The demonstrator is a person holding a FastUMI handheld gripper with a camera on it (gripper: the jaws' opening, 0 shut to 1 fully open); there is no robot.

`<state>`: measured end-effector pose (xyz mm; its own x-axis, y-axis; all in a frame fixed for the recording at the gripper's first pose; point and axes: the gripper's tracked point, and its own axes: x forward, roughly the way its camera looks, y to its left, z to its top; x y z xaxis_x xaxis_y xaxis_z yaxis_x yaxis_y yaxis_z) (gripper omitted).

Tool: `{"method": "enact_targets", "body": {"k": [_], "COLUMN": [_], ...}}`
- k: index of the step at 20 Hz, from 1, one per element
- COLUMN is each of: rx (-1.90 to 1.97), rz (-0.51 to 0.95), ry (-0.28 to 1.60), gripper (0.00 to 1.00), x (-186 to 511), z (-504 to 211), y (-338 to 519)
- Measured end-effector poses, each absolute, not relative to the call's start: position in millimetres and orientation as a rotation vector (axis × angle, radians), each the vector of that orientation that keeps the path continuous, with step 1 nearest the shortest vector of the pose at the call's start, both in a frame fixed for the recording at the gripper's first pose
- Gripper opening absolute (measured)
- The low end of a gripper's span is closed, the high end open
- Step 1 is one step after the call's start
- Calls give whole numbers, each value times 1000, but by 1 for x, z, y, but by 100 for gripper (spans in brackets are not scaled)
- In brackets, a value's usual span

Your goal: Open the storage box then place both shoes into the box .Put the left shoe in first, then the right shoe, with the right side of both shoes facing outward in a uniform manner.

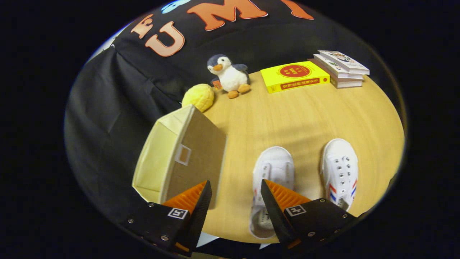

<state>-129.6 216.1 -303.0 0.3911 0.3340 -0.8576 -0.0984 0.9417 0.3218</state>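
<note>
The fabric storage box (179,154) stands at the near corner of the round wooden table (305,115), its lid already off or folded away so the pale lining shows; its open mouth faces away from the shoes, probably so the flat side panel with its small label window is what the gripper meets first. The two white canvas shoes lie side by side, toes pointing away from the camera, well apart from each other, likely laid out as a pair so left and right are easy to tell. The nearer shoe (270,180) sits just ahead of one finger and partly under it; the striped shoe (340,172) lies beyond to the side. The gripper (235,196) hovers with its fingers spread and nothing between them, box on one side, shoe on the other. Farther back rest a yellow plush ball (198,96), a penguin toy (229,75), a yellow book (294,76) and a stack of books (341,68).
</note>
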Motion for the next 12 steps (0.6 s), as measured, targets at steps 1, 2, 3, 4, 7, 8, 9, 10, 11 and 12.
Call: {"method": "enact_targets", "body": {"k": [1, 2, 3, 4, 7, 8, 9, 10, 11, 12], "rx": [213, 201, 188, 174, 113, 80, 44, 17, -5, -15], "rz": [269, 252, 231, 215, 214, 227, 241, 259, 270, 271], "ry": [1147, 1157, 1169, 1180, 1213, 1217, 1222, 1234, 1241, 1233], "gripper": [83, 83, 84, 84, 83, 81, 81, 79, 76, 72], "x": [-137, -145, -152, -158, -175, -177, -179, -182, -183, -180], "z": [-311, -317, -325, -332, -349, -356, -363, -369, -376, -379], "y": [206, 195, 183, 174, 158, 155, 151, 150, 148, 147]}}
